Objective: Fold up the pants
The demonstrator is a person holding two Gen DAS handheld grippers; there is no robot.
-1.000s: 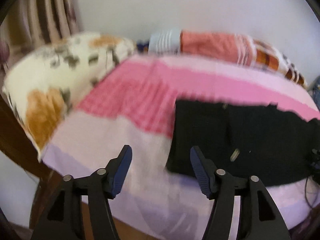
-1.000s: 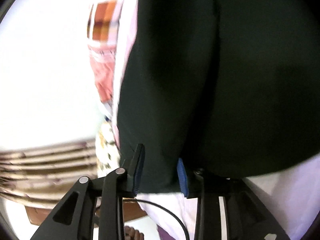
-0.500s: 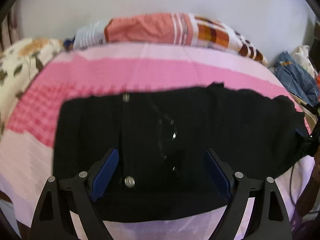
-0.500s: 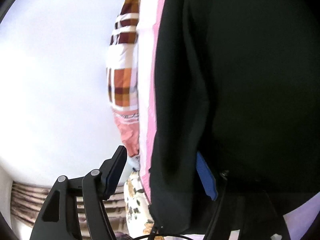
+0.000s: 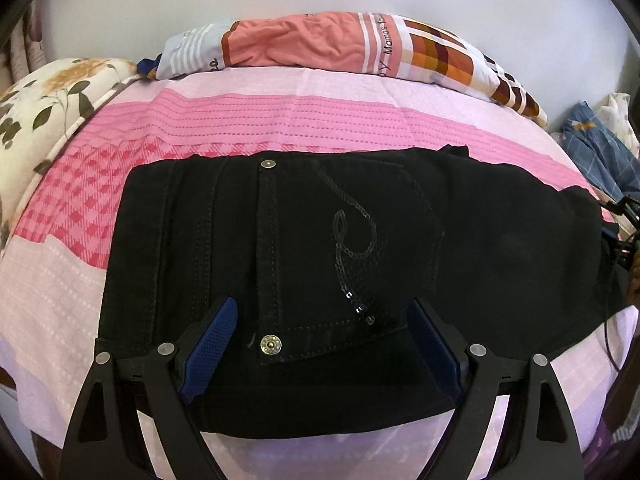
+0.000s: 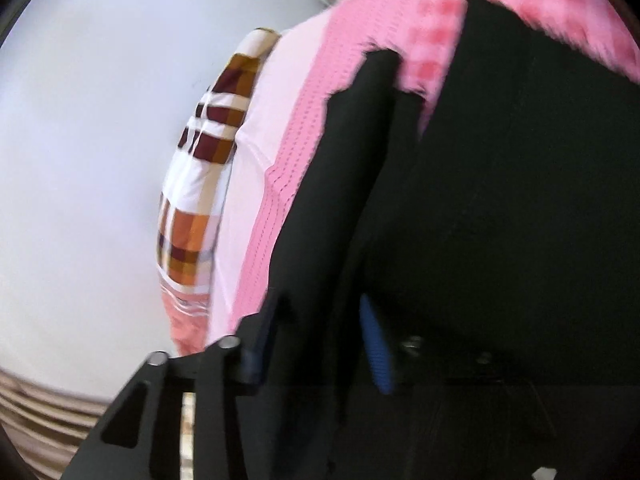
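Note:
Black pants [image 5: 360, 240] lie folded across the pink bed, the sequinned back pocket [image 5: 352, 248] facing up. My left gripper [image 5: 322, 308] hovers open over their near edge. Its blue pads [image 5: 212, 344] stand wide on either side of the pocket's lower corner and press on nothing. In the blurred right wrist view, the pants [image 6: 500, 200] fill the right half. My right gripper [image 6: 320, 320] has its jaws closing on a fold of this black cloth, which fills the gap between the pads [image 6: 376, 344].
The pink checked bedsheet [image 5: 240, 120] covers the bed. A patchwork pillow [image 5: 320, 44] lies along the far wall, a floral pillow [image 5: 48, 104] at the left. Blue and white clothes [image 5: 600, 148] are piled at the far right. The bed's near edge is just below the pants.
My left gripper swung right and down over the pants and its jaws widened. The right gripper's jaws opened, then closed on the black cloth again, and its view turned toward the bed.

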